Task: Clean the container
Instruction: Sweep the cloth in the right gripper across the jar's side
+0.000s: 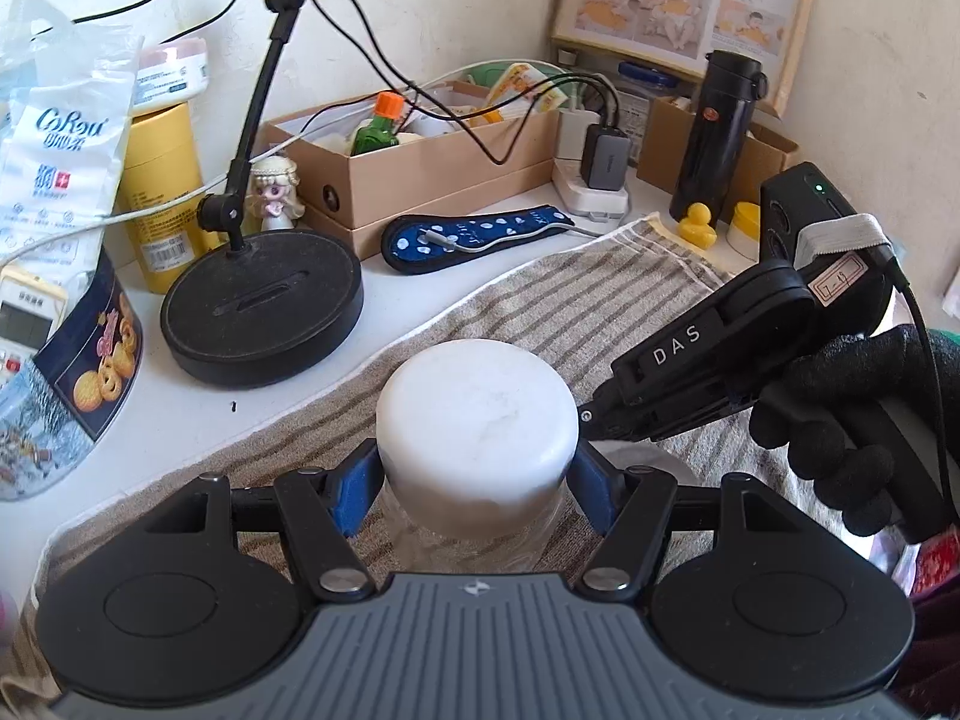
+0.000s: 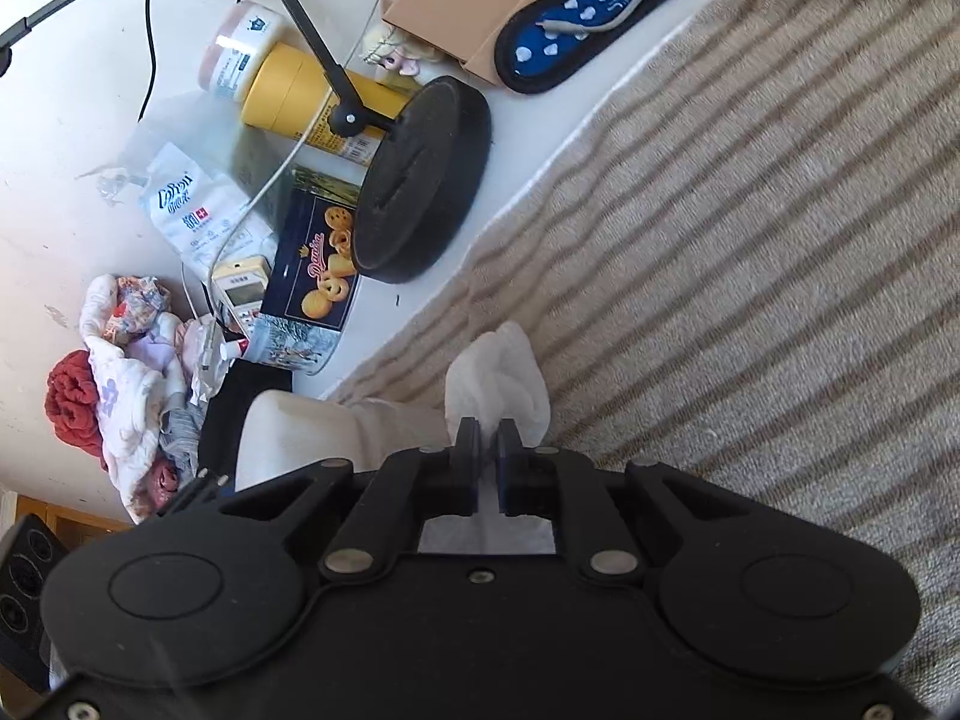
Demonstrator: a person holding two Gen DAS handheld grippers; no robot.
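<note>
Left tool (image 1: pixel 477 480) clamped on clear white-lidded container (image 1: pixel 477 414), contents unclear; right tool (image 2: pixel 487 456) pinching white cloth (image 2: pixel 498 378).

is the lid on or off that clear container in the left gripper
On. The white lid sits squarely on top of the clear container, which the left gripper clamps just below the lid.

Bright, even daylight fills both views; shadows stay soft. Fisheye bending curves the edges, corners vignette dark, and the right view looks slightly blurred.
</note>
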